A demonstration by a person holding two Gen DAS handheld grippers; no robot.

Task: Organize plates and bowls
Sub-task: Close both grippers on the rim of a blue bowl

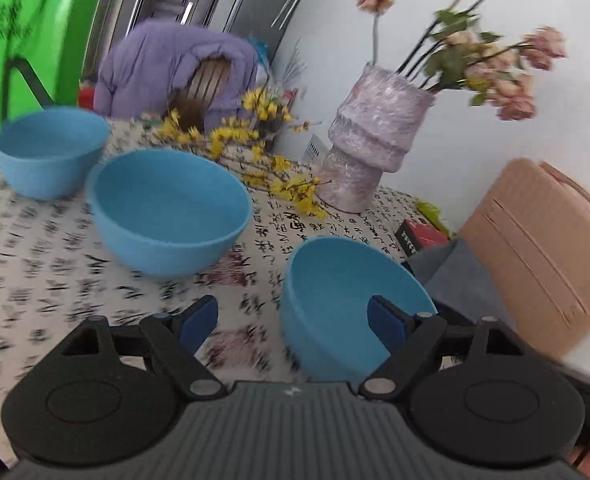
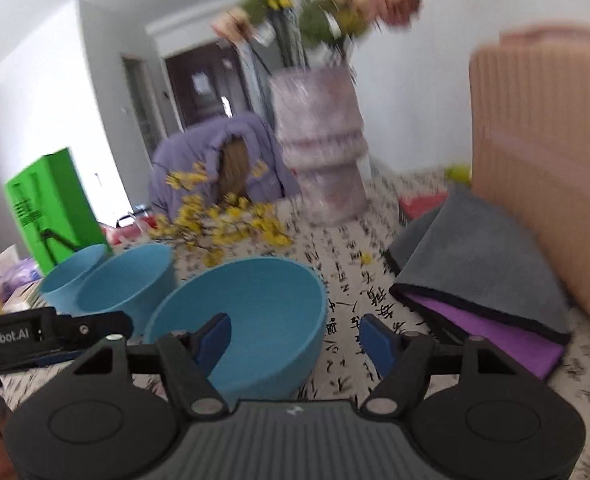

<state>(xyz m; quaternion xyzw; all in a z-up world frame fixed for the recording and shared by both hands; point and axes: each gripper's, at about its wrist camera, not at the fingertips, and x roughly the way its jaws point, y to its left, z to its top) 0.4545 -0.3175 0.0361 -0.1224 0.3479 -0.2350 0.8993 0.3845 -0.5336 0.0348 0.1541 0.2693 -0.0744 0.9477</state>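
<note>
Left gripper (image 1: 293, 318): my jaws wide apart, gripping nothing; right pad over the nearest bowl (image 1: 347, 304).
Right gripper (image 2: 295, 338): spread too, empty; left pad before that bowl's rim.
Bowls: three on the tablecloth (image 1: 35, 248).

Three bowls on the table (image 1: 35, 248), in a row running from far left to near right: far bowl (image 1: 51, 152), middle bowl (image 1: 167, 212), near bowl (image 1: 347, 304). Flower sprigs (image 1: 255, 152) lie behind the middle bowl. Vase (image 1: 371, 140) stands right of the sprigs, behind the near bowl. Folded cloth (image 2: 483, 264) right of the near bowl. Board (image 2: 547, 168) stands behind the cloth, at the right edge.
</note>
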